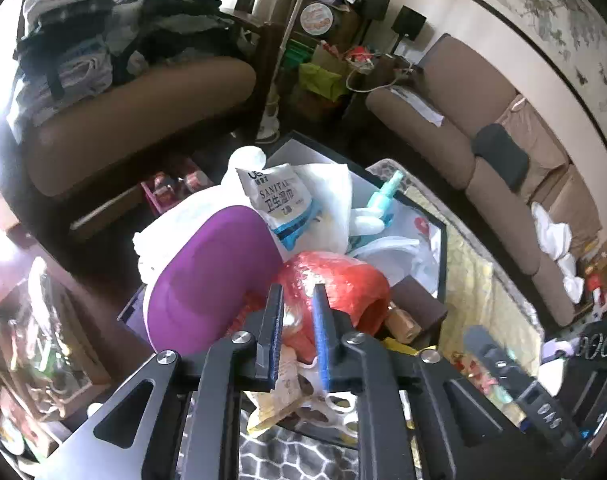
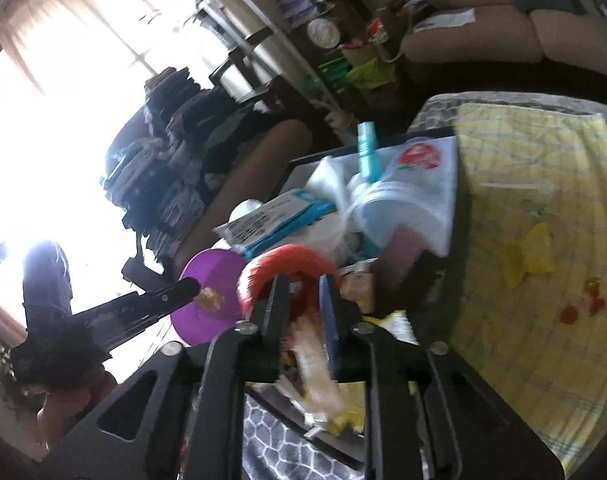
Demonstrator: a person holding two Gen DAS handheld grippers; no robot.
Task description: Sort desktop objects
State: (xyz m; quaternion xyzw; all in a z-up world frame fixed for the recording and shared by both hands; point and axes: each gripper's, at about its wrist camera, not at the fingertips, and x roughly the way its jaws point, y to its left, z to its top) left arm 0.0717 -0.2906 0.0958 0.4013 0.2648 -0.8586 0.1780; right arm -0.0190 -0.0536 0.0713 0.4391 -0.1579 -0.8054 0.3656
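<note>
left hand-held gripper point(image 1: 299, 312) hanging over the black tray point(image 1: 443, 236), jaws parted with a narrow gap, nothing between them. right hand-held gripper point(image 2: 305, 300) likewise over the tray, jaws parted; blurred pale wrapper point(image 2: 315, 364) seen between them, grasp cannot be told. just beyond the left fingertips, inside the tray: red twine roll point(image 1: 343, 280), beside a purple bowl point(image 1: 211, 276). farther in the tray: wet-wipes pack point(image 1: 275, 196), teal spray bottle point(image 1: 383, 200). right of the tray: yellow checked cloth point(image 2: 543, 184) on the tabletop.
</note>
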